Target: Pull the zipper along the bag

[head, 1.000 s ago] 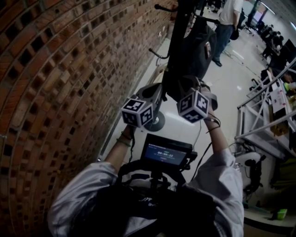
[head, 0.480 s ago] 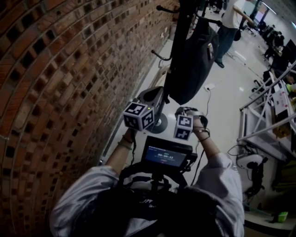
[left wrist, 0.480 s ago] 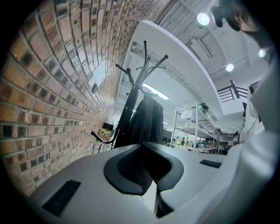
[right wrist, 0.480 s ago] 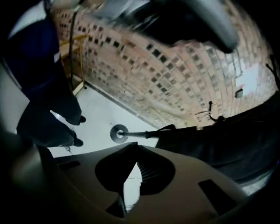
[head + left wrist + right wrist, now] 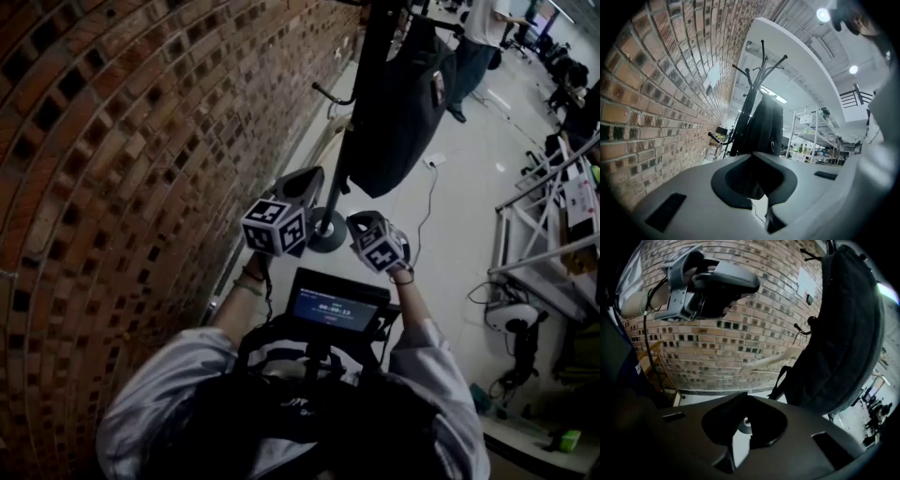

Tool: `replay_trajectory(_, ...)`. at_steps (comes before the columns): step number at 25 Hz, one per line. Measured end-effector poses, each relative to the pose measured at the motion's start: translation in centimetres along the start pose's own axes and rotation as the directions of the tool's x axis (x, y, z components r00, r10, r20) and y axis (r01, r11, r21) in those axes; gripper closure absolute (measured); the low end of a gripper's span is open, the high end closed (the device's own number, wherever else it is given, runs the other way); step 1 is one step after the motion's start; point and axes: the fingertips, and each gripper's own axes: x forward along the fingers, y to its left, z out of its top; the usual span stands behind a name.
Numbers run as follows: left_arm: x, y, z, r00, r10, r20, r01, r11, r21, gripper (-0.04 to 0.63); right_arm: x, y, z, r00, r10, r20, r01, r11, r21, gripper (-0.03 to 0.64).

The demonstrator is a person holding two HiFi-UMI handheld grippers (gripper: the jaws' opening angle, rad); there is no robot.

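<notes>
A black bag (image 5: 403, 103) hangs from a dark coat stand (image 5: 361, 112) beside the brick wall. Both grippers are held low, short of the bag and clear of it. My left gripper (image 5: 307, 180) points toward the stand's pole, its jaws meeting at the tips with nothing between them. To its right, my right gripper (image 5: 361, 223) sits under the bag's bottom edge, also shut and empty. The left gripper view shows the bag (image 5: 764, 126) straight ahead on the stand (image 5: 749, 103). In the right gripper view the bag (image 5: 843, 333) fills the right side, with the left gripper (image 5: 712, 284) at upper left. The zipper pull is not distinguishable.
A brick wall (image 5: 141, 187) runs along the left. The stand's round base (image 5: 326, 234) rests on the pale floor, with a cable (image 5: 427, 187) trailing nearby. Metal racks (image 5: 553, 216) stand at the right. A person (image 5: 478, 47) stands farther back. A small monitor (image 5: 337, 305) sits at my chest.
Both grippers have come back and down from the bag. The right one, earlier up against the bag's bottom, now hangs apart from it.
</notes>
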Motion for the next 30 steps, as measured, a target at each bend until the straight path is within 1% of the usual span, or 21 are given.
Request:
replay_trajectory(2,0.0,-0.2,-0.2,1.000,-0.002,-0.009,0.002,1.000,0.000,0.588,-0.3,-0.8,0.8,0.999,-0.013,0.030,0.012,1.000,0.028,0.617)
replay_trajectory(4,0.1,-0.4,-0.3,1.000,-0.006,-0.007,0.006,1.000,-0.001,0.589,-0.4,-1.1,1.3,0.999,-0.017,0.041,0.016,0.999,0.032,0.617)
replay_trajectory(14,0.0,-1.0,-0.1,1.000,-0.009,0.000,0.009,1.000,0.001,0.589,-1.0,-1.3,1.4,0.999,-0.038,0.039,0.037,0.999,0.016,0.617)
replay_trajectory(30,-0.3,-0.8,-0.3,1.000,0.001,0.001,-0.001,1.000,-0.010,0.589,-1.7,-2.1,1.4,0.997,-0.064,0.038,0.062,0.997,0.038,0.617)
